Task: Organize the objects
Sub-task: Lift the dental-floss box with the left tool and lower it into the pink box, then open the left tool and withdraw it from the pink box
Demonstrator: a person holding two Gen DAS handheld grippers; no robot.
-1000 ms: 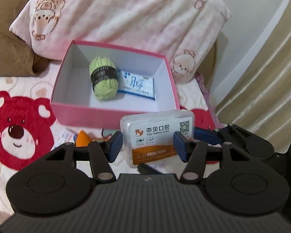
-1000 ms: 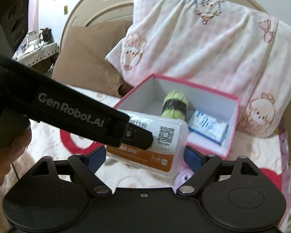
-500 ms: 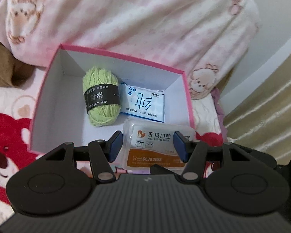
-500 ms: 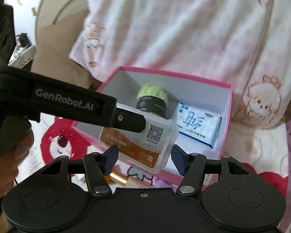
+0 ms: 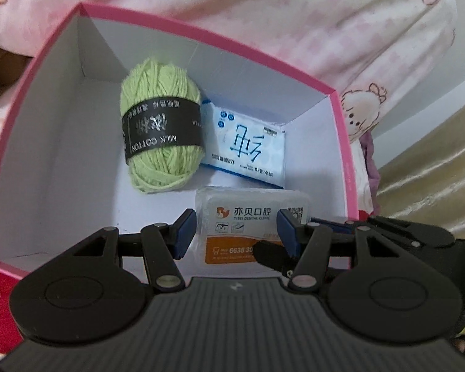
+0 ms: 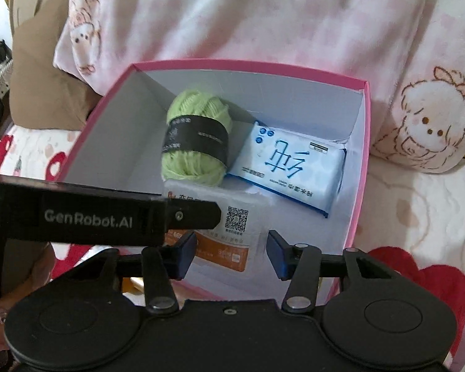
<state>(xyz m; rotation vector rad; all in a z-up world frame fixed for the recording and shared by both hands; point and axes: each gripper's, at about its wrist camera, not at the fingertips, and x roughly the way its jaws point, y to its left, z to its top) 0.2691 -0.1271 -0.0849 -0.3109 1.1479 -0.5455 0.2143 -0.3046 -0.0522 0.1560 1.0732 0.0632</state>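
Yarn ball [image 5: 161, 136] and wipes packet [image 5: 248, 152] already lay in pink box [image 5: 341, 142]. Our left gripper [image 5: 237, 232] clamped the plastic case [image 5: 251, 217] low inside; right gripper [image 6: 232, 251], just closing, flanked it without contact. Release remained.

Dental case [image 6: 232, 232] label half-hidden behind left claw [image 6: 183, 217] arm.

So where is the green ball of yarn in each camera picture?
Left wrist view: the green yarn ball sits left of centre inside the pink box.
Right wrist view: the yarn ball sits upper-middle in the box.
Shared landmark: the blue wipes packet lies right beside it in both.
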